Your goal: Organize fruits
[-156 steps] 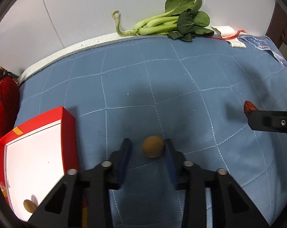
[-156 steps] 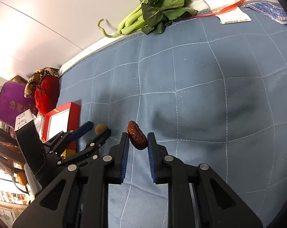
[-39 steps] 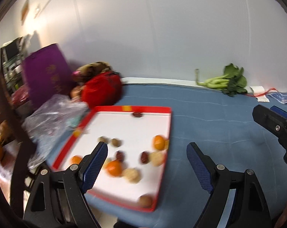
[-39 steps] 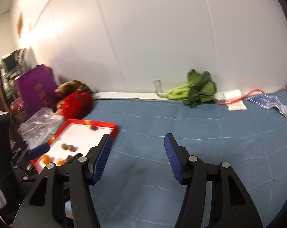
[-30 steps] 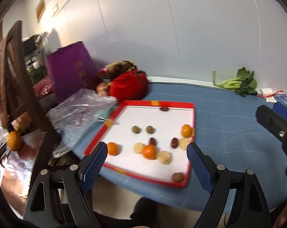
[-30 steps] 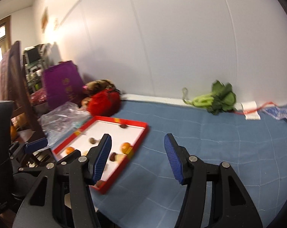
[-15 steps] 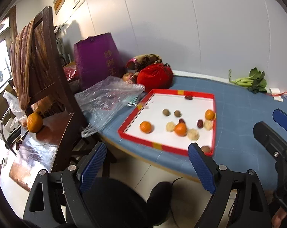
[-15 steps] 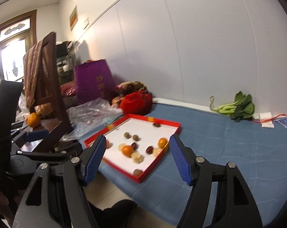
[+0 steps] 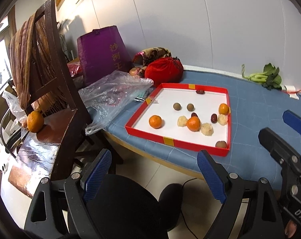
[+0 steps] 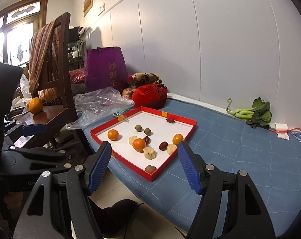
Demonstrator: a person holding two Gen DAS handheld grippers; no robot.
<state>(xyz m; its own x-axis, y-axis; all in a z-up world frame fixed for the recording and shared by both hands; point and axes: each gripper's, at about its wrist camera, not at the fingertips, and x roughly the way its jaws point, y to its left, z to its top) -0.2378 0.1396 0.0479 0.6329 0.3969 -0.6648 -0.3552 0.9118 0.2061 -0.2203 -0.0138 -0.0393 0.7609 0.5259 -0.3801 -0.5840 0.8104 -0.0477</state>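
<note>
A red-rimmed white tray (image 9: 228, 107) (image 10: 192, 128) lies on the blue quilted table (image 9: 256, 103) near its front left edge. In it are three oranges (image 9: 155, 121) (image 10: 139, 144), brown longans (image 9: 176, 106), dark red dates (image 9: 200, 92) and pale peeled fruits (image 9: 207, 129). My left gripper (image 9: 154, 166) is open and empty, held well back from the table above a black chair seat. My right gripper (image 10: 144, 159) is open and empty, in front of the table's edge; it also shows at the right of the left wrist view (image 9: 290, 135).
A clear plastic bag (image 9: 112, 93), a red pouch (image 9: 164, 70) and a purple bag (image 9: 103, 53) sit left of the tray. Green bok choy (image 9: 266, 78) lies by the wall. A wooden chair (image 9: 48, 91) holds a loose orange (image 9: 35, 121).
Both grippers have pulled further back and away from the table, so the tray looks smaller and the floor, wooden chair and black seat have come into view. Both stay open and empty.
</note>
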